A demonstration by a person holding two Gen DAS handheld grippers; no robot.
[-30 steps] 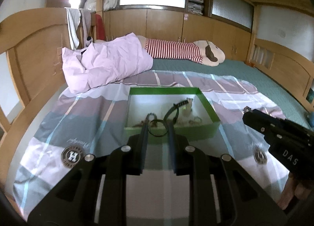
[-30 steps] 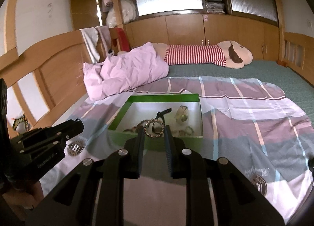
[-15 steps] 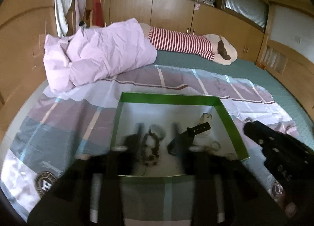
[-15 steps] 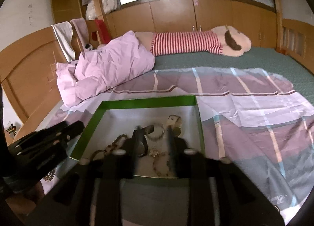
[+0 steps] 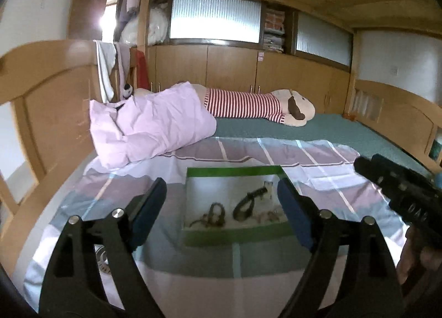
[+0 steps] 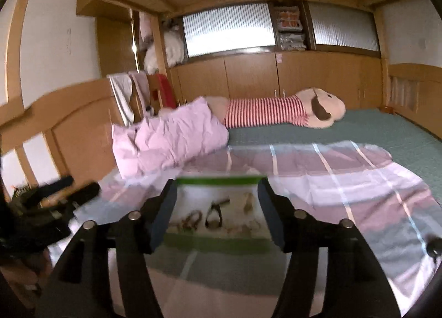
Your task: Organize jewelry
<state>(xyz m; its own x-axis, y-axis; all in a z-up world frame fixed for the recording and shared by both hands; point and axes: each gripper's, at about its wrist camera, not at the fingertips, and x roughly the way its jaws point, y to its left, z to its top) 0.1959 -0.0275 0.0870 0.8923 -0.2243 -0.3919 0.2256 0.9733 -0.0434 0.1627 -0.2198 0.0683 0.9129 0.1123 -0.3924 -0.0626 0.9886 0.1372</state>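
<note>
Bedspread [image 5: 317,157]: jewelry [image 5: 243,207] beyond (open) jaws

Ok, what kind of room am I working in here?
A bedroom, most likely: the green jewelry box sits on a plaid sheet spread over a wooden-framed bed, with a pink pillow and a long striped plush toy near built-in cabinets.

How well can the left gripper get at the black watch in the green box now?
Probably yes. The left gripper is open and empty, and the black watch lies uncovered in the open-topped green box right ahead; only the low front wall lies between.
</note>
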